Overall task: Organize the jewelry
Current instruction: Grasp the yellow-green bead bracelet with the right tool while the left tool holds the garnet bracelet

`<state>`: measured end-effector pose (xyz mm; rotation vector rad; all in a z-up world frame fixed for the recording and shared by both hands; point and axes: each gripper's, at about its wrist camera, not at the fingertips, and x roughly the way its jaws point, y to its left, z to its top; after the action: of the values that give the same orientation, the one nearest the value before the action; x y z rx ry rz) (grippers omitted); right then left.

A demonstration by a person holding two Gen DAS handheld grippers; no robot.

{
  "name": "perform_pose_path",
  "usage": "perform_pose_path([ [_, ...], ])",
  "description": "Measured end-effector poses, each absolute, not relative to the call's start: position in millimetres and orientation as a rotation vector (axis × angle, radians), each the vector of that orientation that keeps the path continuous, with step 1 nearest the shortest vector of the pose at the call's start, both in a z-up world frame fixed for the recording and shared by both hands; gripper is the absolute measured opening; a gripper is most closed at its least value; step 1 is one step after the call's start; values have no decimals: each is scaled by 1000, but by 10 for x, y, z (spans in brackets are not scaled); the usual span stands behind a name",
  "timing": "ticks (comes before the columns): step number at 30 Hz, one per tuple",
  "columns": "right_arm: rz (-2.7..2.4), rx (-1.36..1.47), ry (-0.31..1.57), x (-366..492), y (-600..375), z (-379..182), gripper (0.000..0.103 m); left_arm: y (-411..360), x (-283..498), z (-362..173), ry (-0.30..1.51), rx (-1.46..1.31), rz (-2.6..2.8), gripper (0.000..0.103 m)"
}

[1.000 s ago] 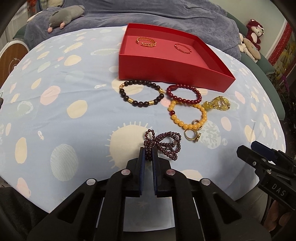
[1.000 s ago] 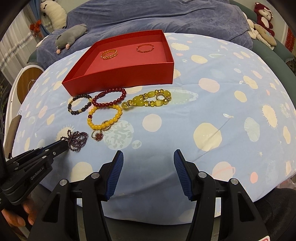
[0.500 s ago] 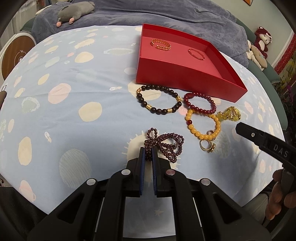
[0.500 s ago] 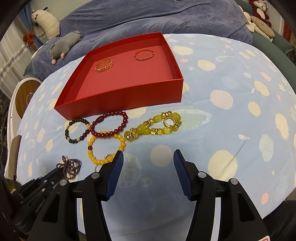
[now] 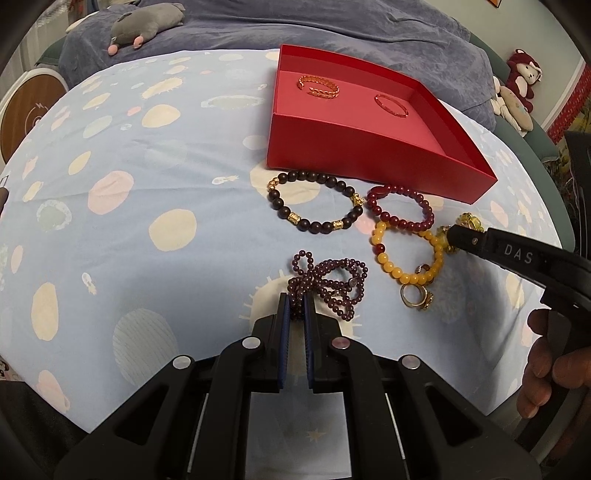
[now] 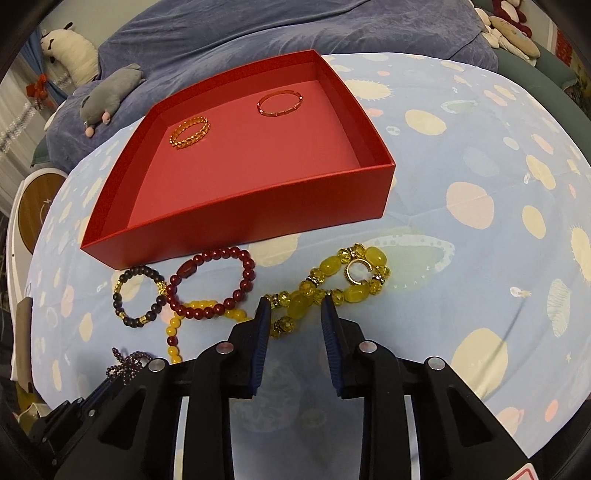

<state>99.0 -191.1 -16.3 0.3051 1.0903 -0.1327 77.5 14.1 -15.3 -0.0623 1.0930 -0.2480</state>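
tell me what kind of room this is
Probably a bedroom or living room at home: a soft surface under a planet-print sheet, a rumpled blue-grey blanket behind it, and stuffed toys such as the grey plush and a red teddy.

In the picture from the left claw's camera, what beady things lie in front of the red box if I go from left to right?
Purple bead strand, pinched in the left claw → black-and-gold bracelet → dark red bracelet → yellow crystal bracelet, where the right claw reaches.

Dim, warm indoor light; sharp centre, fisheye-bent, dark-vignetted edges.
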Motion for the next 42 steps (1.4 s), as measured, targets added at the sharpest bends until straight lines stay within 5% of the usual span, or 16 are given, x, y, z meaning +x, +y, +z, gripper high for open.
perform_pose_path([
  [42, -106, 297, 1072, 433, -2151, 28, 9, 220, 758, -44, 1099, -166, -265, 7],
])
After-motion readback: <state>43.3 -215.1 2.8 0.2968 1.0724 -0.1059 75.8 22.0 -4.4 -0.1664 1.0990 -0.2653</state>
